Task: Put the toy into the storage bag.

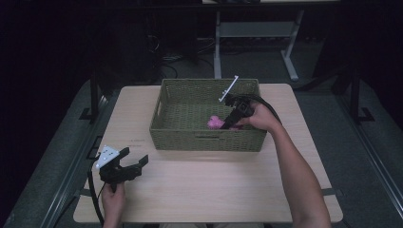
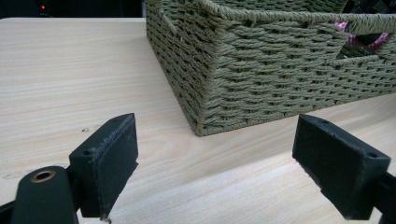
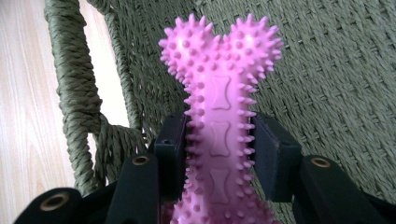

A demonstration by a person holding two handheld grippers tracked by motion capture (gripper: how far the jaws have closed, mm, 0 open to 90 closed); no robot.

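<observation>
Where dark floor surrounds it, the table (image 1: 209, 190) bears a basket (image 1: 190, 135).

basket (image 1: 204, 137) mid-table, bare tabletop (image 1: 214, 185) around

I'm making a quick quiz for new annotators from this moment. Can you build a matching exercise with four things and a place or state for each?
Things:
1. left gripper
2. right gripper
3. pink spiky bone toy
4. woven basket

Places or states:
A. standing on the wooden table
B. open, near the table's front left
C. reaching down into the basket, shut
D. clamped between two black fingers

Pairs: 1-B, 2-C, 3-D, 4-A
</observation>
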